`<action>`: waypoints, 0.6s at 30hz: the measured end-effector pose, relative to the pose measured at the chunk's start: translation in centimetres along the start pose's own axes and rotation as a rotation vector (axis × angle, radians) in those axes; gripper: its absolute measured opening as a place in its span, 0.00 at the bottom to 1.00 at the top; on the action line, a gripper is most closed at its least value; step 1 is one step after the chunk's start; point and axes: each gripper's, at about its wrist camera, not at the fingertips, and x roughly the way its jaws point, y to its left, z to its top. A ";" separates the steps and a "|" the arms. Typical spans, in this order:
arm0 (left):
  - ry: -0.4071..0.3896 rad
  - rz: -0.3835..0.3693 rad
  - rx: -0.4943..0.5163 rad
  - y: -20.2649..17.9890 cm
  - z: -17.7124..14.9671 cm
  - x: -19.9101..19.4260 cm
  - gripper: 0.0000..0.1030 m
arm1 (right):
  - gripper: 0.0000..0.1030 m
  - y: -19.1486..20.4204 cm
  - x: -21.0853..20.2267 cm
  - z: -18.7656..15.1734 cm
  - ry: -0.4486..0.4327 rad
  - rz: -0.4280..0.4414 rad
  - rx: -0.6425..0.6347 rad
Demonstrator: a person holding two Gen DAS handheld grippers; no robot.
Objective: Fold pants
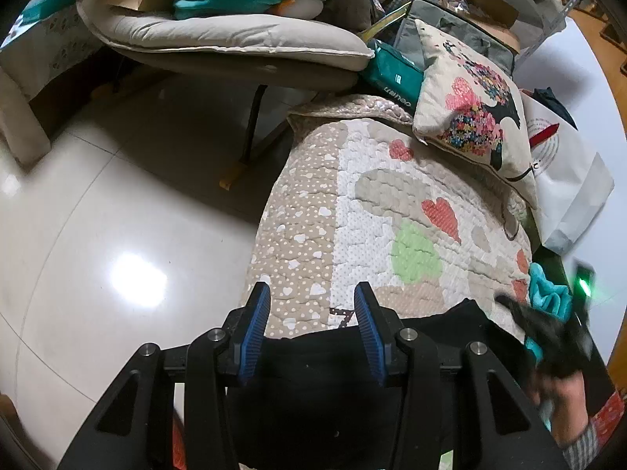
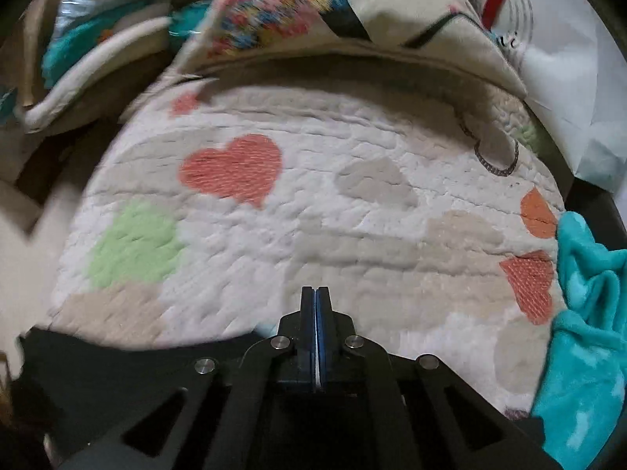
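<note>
The black pants lie on the near edge of a heart-patterned quilt. My left gripper hovers over them with its blue pads apart; the tips stand over the quilt and black cloth shows between the lower pads. In the right wrist view the pants spread at the lower left and run under my right gripper, whose pads are pressed flat together with no cloth seen at the tips. The same right gripper appears blurred at the pants' right corner, held by a hand.
A printed pillow leans at the quilt's far end, beside a white bag. Teal fleece cloth lies bunched on the quilt's right edge. To the left is glossy tiled floor and a cushioned chair piled with things.
</note>
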 end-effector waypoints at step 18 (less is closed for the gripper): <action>-0.045 0.037 -0.175 6.4 0.8 -2.5 0.42 | 0.38 14.1 -4.4 -14.1 0.045 0.257 -0.422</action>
